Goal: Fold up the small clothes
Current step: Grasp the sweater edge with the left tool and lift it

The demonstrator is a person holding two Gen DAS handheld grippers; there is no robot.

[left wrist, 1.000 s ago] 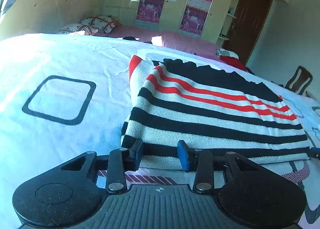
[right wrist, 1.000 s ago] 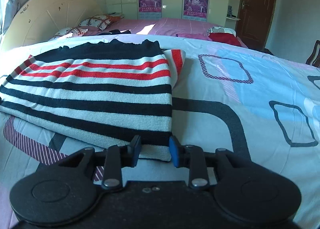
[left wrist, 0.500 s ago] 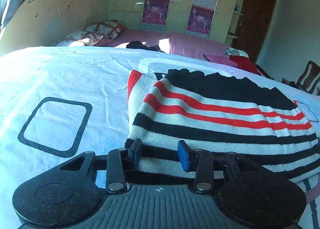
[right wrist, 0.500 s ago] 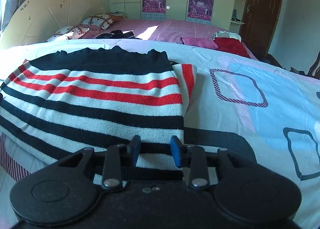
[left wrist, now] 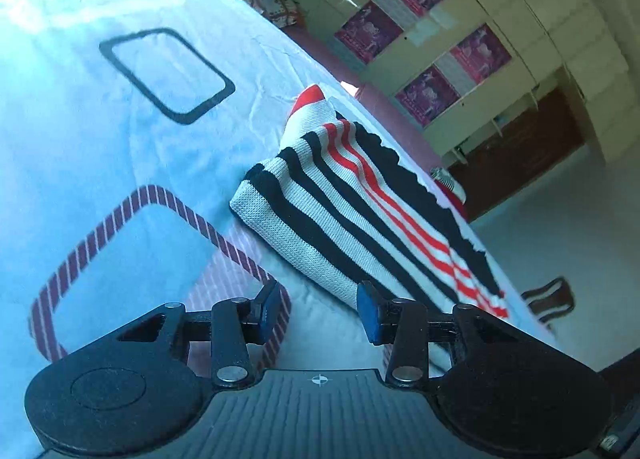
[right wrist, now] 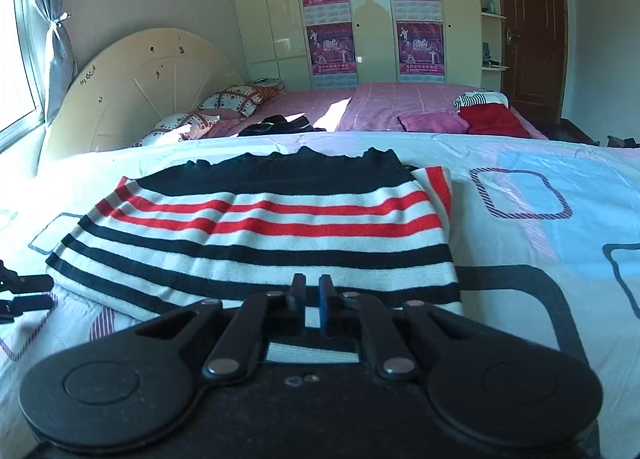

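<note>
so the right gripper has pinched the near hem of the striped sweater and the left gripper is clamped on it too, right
Not quite. The left gripper is open, with only the bedsheet between its fingers, as the left wrist view shows. The right gripper has indeed pinched the near hem of the striped sweater.

The sweater [right wrist: 256, 235] lies on the bedsheet [right wrist: 540, 219], with pillows [right wrist: 224, 107] behind it by the headboard [right wrist: 140, 87].
</note>
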